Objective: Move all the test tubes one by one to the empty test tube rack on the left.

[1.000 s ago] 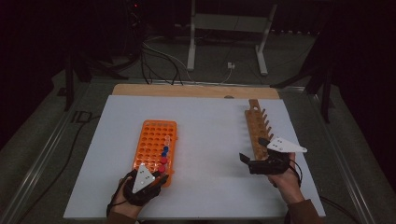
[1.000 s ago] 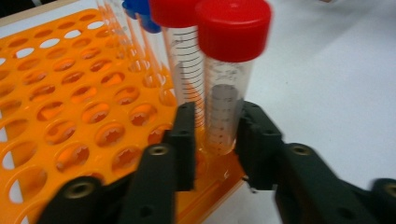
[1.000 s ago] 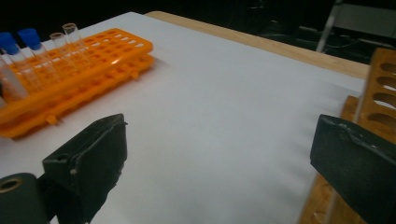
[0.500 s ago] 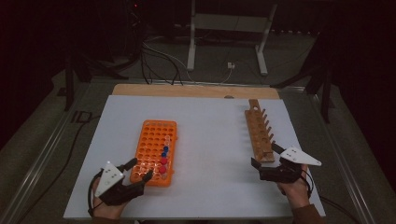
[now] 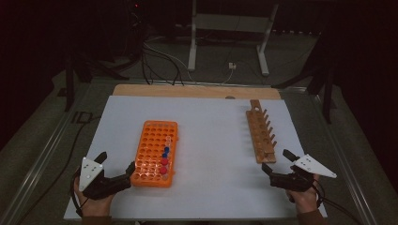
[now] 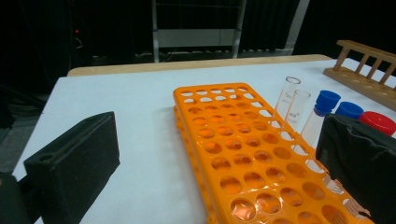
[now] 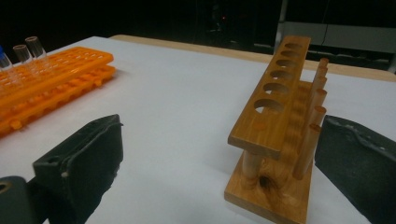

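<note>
The orange tube rack (image 5: 155, 153) lies left of the table's middle with its long axis running near to far, and along its right-hand edge stand a few tubes (image 5: 164, 159), some with blue caps, some with red and two uncapped. The left gripper (image 5: 115, 171) sits at the rack's near left corner, its jaws having just been opening and now standing wide apart with nothing clamped; in the left gripper view the rack's near end lies in the gap between them, with the capped tubes (image 6: 348, 112) just beyond the right jaw. So the tubes lie forward and to the right of this gripper, across the rack's width. The wooden tube stand (image 5: 261, 136) lies at the right of the table, its long axis also near to far, its row of holes empty. The right gripper (image 5: 277, 168) hangs just off the stand's near end with jaws spread and empty, the stand (image 7: 280, 116) between them but untouched. The left hand (image 5: 96, 197) is much the nearer to the tubes; the right one is nearer the stand, likely their destination.
</note>
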### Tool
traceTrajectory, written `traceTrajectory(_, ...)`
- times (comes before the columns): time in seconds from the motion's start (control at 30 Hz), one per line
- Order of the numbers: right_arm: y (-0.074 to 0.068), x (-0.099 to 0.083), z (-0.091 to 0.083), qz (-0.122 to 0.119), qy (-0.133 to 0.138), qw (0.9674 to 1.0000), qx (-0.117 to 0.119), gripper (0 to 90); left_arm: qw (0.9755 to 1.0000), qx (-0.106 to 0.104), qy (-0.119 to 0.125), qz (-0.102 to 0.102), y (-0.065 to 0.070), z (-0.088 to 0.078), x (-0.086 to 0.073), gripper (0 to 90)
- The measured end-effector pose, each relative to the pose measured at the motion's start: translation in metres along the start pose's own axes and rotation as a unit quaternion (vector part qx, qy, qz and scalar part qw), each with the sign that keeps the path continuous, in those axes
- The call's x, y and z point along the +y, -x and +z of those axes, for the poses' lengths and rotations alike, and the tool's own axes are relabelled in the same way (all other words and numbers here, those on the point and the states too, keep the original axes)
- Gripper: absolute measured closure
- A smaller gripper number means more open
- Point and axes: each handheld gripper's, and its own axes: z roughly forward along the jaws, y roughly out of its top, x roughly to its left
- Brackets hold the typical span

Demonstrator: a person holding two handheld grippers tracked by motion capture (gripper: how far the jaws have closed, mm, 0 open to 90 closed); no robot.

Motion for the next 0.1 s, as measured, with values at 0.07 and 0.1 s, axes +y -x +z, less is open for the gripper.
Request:
traceTrajectory(0.07,0.0011,-0.0006,-0.0003,0.002,0.000,1.0000,0.000,1.0,1.0000,-0.001,0.000,-0.005,-0.0014,-0.0001,-0.0004,0.3)
traceTrajectory(0.1,0.0016,-0.0012,-0.0001,0.002,-0.001,1.0000,-0.002,1.0,1.0000,-0.001,0.001,-0.006,-0.0016,0.0000,-0.0005,0.3)
